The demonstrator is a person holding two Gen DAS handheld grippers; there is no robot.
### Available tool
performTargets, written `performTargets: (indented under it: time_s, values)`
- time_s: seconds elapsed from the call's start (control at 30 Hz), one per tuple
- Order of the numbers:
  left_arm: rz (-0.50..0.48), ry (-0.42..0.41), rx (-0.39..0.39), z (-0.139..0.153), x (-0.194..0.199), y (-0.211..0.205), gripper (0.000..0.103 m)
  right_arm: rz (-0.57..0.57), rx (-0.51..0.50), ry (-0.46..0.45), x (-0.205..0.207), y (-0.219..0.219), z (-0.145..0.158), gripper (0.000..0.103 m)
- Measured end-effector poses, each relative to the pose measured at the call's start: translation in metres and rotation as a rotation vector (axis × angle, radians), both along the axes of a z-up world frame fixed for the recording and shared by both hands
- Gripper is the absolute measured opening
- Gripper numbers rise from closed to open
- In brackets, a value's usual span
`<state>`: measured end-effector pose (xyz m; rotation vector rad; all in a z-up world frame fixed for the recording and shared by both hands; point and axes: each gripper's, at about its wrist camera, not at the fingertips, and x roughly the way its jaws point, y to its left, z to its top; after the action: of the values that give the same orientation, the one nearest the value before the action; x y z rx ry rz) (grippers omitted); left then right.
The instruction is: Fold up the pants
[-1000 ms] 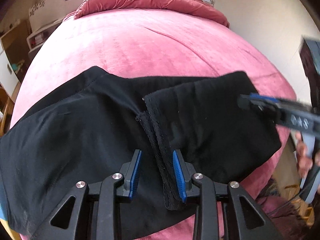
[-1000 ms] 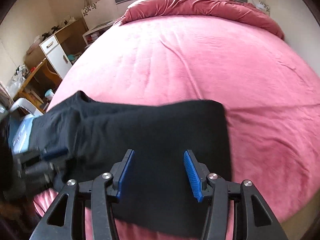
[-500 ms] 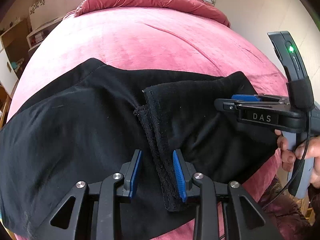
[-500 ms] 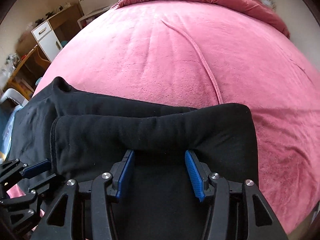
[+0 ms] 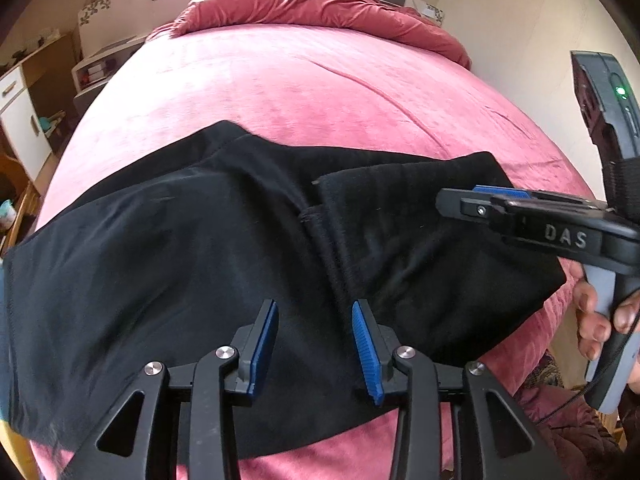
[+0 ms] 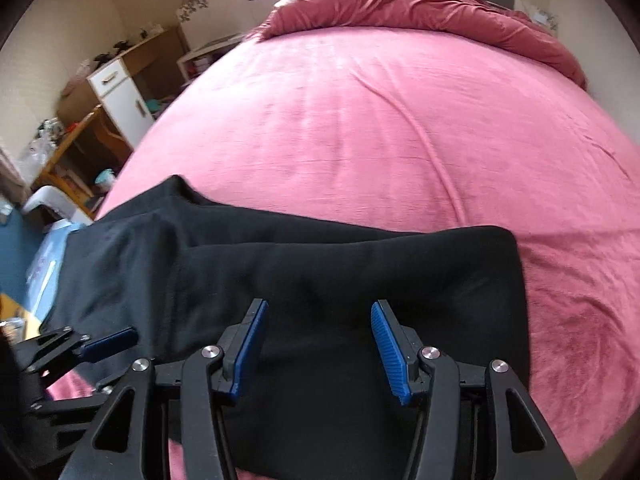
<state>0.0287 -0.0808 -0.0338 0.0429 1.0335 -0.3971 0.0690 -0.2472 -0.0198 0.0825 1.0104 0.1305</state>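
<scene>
Black pants (image 5: 168, 264) lie across the near edge of a pink bed (image 5: 304, 92), with one end folded back on top at the right; the folded part's hem (image 5: 332, 240) runs down the middle. My left gripper (image 5: 314, 344) is open and empty, hovering over the pants just left of that hem. My right gripper (image 6: 316, 344) is open and empty above the folded part (image 6: 360, 272). It also shows in the left wrist view (image 5: 480, 204), over the folded part. The left gripper shows at lower left of the right wrist view (image 6: 100, 344).
A crumpled red duvet (image 5: 312, 4) lies at the bed's far end. A white cabinet and wooden shelves (image 6: 116, 92) stand to the left of the bed. A wall (image 5: 520, 20) runs along the right side.
The right gripper swung in over the folded part and then lifted slightly. The left gripper drew back and rose a little. The pants stayed in place.
</scene>
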Motion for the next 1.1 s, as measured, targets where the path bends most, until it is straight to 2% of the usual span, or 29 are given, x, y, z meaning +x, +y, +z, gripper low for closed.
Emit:
performTargets:
  time_s: [0.2, 0.3, 0.37, 0.5, 0.73, 0.83, 0.93, 1.1]
  values:
    - [0.109, 0.05, -0.038, -0.004, -0.008, 0.046, 0.039, 0.08, 0.049, 0.04, -0.011, 0.03, -0.006, 0.053]
    - [0.225, 0.103, -0.108, -0.004, -0.012, 0.088, 0.039, 0.147, 0.026, 0.071, -0.012, 0.054, -0.017, 0.052]
    - [0.308, 0.138, -0.15, -0.004, -0.015, 0.118, 0.039, 0.167, -0.012, 0.092, -0.011, 0.067, -0.025, 0.041]
    - [0.476, 0.2, -0.247, -0.003, -0.029, 0.179, 0.039, 0.165, -0.061, 0.089, -0.008, 0.081, -0.035, 0.041]
    - [0.753, 0.256, -0.39, 0.0, -0.07, 0.273, 0.039, 0.135, -0.01, 0.079, -0.012, 0.074, -0.031, 0.042]
    - [0.868, 0.288, -0.454, -0.008, -0.09, 0.304, 0.039, 0.1, 0.002, 0.04, -0.015, 0.07, -0.022, 0.048]
    - [0.955, 0.325, -0.523, -0.02, -0.102, 0.324, 0.039, 0.09, 0.015, 0.003, -0.02, 0.068, -0.014, 0.054]
    - [1.023, 0.353, -0.609, -0.03, -0.103, 0.334, 0.039, 0.105, -0.003, -0.037, -0.034, 0.076, -0.001, 0.057]
